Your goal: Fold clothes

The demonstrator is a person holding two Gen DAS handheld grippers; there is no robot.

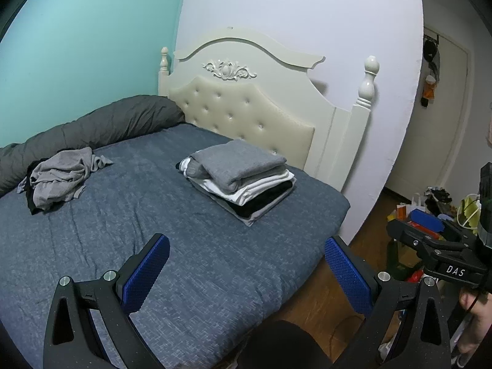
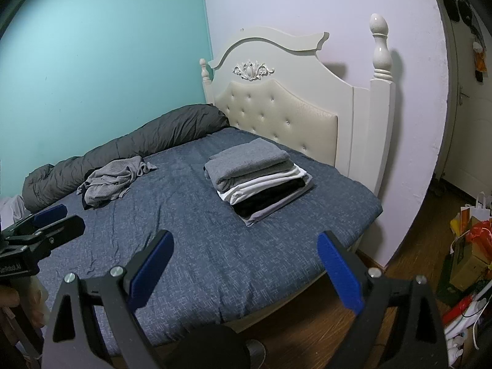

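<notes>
Holding both tools back from the near edge of the bed, you have nothing gripped: your left black two-finger gripper with blue textured pads (image 1: 246,273) stands spread wide, and your right black two-finger gripper with blue pads (image 2: 244,269) is equally released, empty over the blue-grey woven bedspread (image 2: 200,246).

The one piece left for you, judging by how things lie, is the crumpled light-grey garment (image 1: 58,178), far over on the left side of the bed, just beside the rolled dark-grey quilt (image 1: 92,126) along the teal wall. Something black shows at its lower edge; I cannot tell whether that is a second garment or part of the same one, so you risk lifting two layers together, or pinching the bedspread with them, if you bite deep.

Reaching that far across could also drag a sleeve through the mattress folds and twist the piece before you spread it.

On the right, near the cream tufted headboard (image 1: 246,113), the neat stack of folded grey, white and black clothes (image 1: 243,178) sits close to the mattress corner; a careless sweep or a heavy landing of the next piece could tip it toward the wooden floor (image 2: 399,246).

Counting: two grippers, one loose heap, one stack of roughly five or six folded layers, one quilt roll, one bed.
</notes>
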